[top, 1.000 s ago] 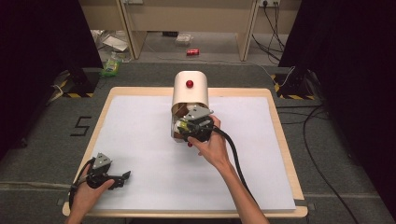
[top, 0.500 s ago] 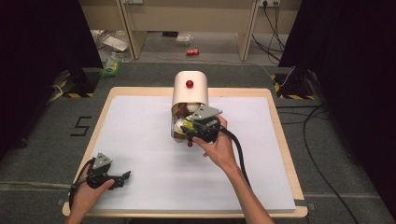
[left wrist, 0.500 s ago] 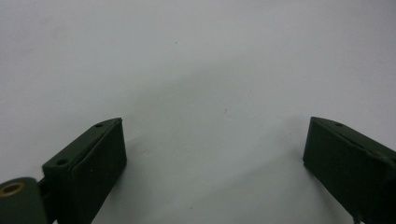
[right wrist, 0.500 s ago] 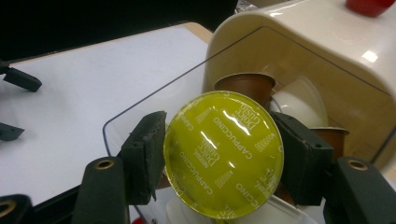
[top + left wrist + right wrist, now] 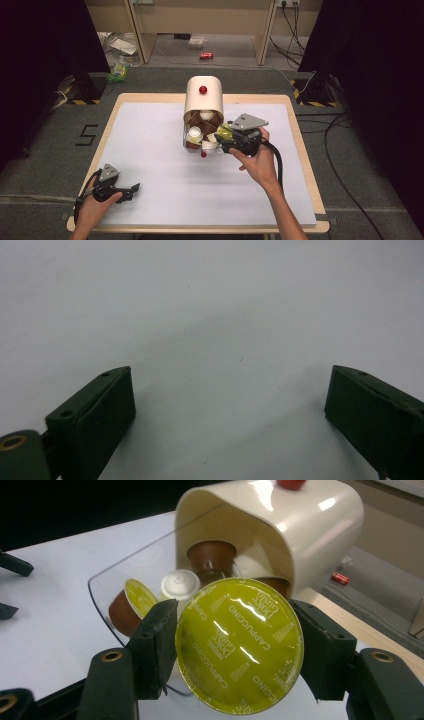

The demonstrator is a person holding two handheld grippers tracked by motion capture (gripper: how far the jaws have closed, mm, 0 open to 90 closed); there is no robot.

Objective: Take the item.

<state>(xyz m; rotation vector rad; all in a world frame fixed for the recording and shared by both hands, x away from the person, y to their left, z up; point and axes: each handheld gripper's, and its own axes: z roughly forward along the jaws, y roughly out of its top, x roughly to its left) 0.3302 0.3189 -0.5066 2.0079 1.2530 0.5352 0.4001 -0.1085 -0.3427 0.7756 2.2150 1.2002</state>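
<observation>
Leftmost, the left gripper (image 5: 134,189) rests low on the white table (image 5: 150,150), jaws spread wide with nothing between them, well apart from the work. Toward the middle stands a cream dispenser (image 5: 203,97) with its clear door (image 5: 107,597) open, brown and white capsules inside. Just right of that opening, the right gripper (image 5: 235,655) pinches a green-lidded capsule (image 5: 239,645) by its rim. Its foil lid faces the gripper's camera, so the capsule's axis runs along the jaws. Judging by this, the right hand (image 5: 257,162) is far nearer the dispenser, and the coming move is its to make.
</observation>
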